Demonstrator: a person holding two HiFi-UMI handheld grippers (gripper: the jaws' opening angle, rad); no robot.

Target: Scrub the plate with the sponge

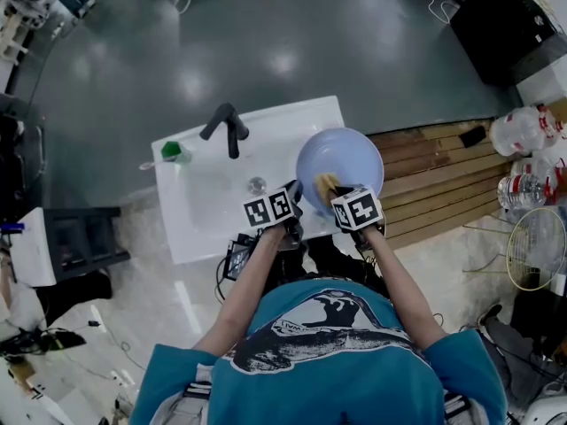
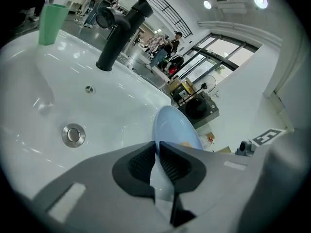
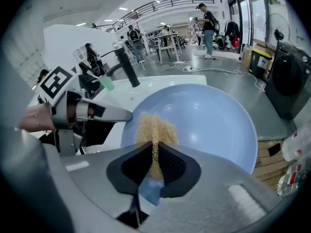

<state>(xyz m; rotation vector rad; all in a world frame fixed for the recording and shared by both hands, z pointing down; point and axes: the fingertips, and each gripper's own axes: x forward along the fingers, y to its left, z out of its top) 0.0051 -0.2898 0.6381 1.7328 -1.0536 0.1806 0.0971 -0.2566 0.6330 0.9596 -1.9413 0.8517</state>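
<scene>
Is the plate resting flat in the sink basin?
No, the plate stands on edge with its rim clamped in the left tongs, not lying flat in the sink.

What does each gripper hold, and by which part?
The left gripper holds the blue plate by its rim; the right gripper holds the sponge by its near end.
</scene>
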